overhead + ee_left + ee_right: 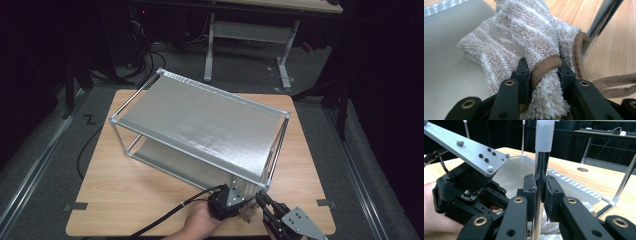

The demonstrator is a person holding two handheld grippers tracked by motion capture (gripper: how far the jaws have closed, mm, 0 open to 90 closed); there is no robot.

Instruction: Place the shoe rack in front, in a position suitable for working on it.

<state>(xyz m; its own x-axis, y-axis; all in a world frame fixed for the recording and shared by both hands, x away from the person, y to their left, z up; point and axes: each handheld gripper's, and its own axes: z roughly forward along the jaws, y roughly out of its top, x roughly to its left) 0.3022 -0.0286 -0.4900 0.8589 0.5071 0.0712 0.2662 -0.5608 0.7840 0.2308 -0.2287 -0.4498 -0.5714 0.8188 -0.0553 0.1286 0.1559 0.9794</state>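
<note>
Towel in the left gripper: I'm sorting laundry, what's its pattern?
Beige with white stripes and brown edging; the towel shows best in the left gripper view.

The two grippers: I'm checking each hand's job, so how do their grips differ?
The left gripper has its jaws shut on a soft striped towel by its brown hem; the right gripper has its jaws clamped on the rack's hard chrome post. The left jaws stand wider apart around bunched cloth; the right jaws sit narrow. Both are black, and both hold something.

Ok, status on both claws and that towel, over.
Left claw shut on towel at lower shelf. Right claw shut on rack post, steadying it. Post close beside towel.
</note>
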